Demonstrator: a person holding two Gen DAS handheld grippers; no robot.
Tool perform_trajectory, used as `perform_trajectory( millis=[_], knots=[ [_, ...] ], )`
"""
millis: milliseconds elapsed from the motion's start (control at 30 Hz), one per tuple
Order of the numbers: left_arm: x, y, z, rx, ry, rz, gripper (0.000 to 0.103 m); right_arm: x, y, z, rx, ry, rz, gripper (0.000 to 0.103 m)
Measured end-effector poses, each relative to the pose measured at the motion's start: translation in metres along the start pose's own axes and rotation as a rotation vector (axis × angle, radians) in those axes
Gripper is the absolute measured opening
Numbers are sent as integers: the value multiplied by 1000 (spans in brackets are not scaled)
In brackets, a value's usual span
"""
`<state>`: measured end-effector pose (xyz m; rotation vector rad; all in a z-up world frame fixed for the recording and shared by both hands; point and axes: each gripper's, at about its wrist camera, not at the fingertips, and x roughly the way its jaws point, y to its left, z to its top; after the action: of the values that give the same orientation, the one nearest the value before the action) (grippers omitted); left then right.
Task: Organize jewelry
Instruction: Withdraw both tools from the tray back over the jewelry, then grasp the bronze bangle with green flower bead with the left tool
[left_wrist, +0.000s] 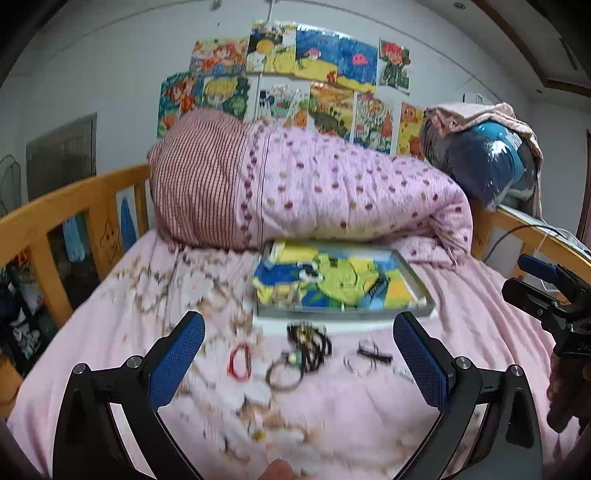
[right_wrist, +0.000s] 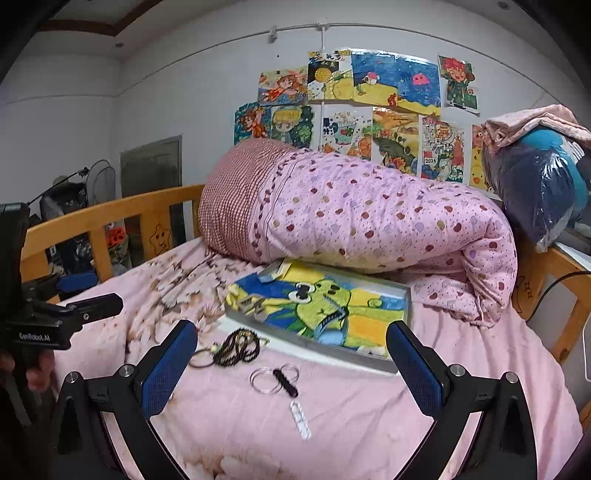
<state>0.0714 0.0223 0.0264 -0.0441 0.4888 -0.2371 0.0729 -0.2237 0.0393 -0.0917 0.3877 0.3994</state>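
Lying on the pink bed sheet (right_wrist: 369, 424) before the tray (right_wrist: 317, 343): beaded bracelets (right_wrist: 236, 349), clear rings (right_wrist: 266, 380). Red band (left_wrist: 240, 360) (left view only). Left tool (left_wrist: 299, 354) and right tool (right_wrist: 291, 354) gape wide, holding nothing.

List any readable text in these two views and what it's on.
"GenRobot.AI": white print on the black body of the left tool, seen in the right wrist view.
"2024": on one of the wall drawings.
Other marks on the drawings, and anything on the tray picture, are too small or blurred to read.
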Motion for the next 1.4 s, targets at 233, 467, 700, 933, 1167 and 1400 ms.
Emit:
perform_trajectory(
  millis=[233,467,700,933,1167,1400],
  knots=[
    [-6,-4,-15,2,75,24,100,1,-5,-18,37,54,4,103],
    [16,3,-29,-14,225,24,100,15,-7,-42,76,135,9,103],
    [30,16,-36,-93,316,17,100,45,-7,-63,104,248,38,103],
    [48,17,-37,-76,369,-10,100,80,-10,-88,121,384,98,103],
    [81,21,-33,-20,399,-76,100,109,-17,-102,135,454,154,103],
    [120,26,-42,-9,461,-129,96,136,-36,-113,242,484,170,103]
  ],
)
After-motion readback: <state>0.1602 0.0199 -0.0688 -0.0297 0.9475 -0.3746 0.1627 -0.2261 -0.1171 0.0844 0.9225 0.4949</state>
